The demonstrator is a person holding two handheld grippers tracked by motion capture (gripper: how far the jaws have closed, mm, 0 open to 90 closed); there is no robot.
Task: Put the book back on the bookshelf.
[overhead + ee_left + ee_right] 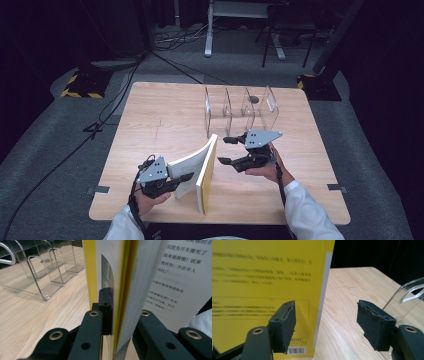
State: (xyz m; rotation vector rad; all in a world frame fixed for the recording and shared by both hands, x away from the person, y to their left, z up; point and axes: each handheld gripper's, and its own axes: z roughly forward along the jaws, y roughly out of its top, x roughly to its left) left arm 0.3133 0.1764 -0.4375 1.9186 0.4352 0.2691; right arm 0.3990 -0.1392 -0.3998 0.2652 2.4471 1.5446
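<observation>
A book with a yellow cover [208, 172] stands upright on the wooden table [160, 115], fanned partly open. My left gripper [186, 177] is shut on the book from its left side. In the left gripper view the gripper [125, 312] clamps a sheaf of pages [130, 277] and the cover between its jaws. My right gripper [223, 150] is open just right of the book, apart from it. In the right gripper view the gripper [329, 322] faces the yellow back cover [262, 277] and its free edge, with nothing between its pads [284, 325].
A clear acrylic rack with several dividers [240, 112] stands behind the book toward the table's far side, also seen as the rack [37, 275] and rack edge [409, 292]. Bare tabletop lies left of the book. Stands and cables sit on the floor beyond.
</observation>
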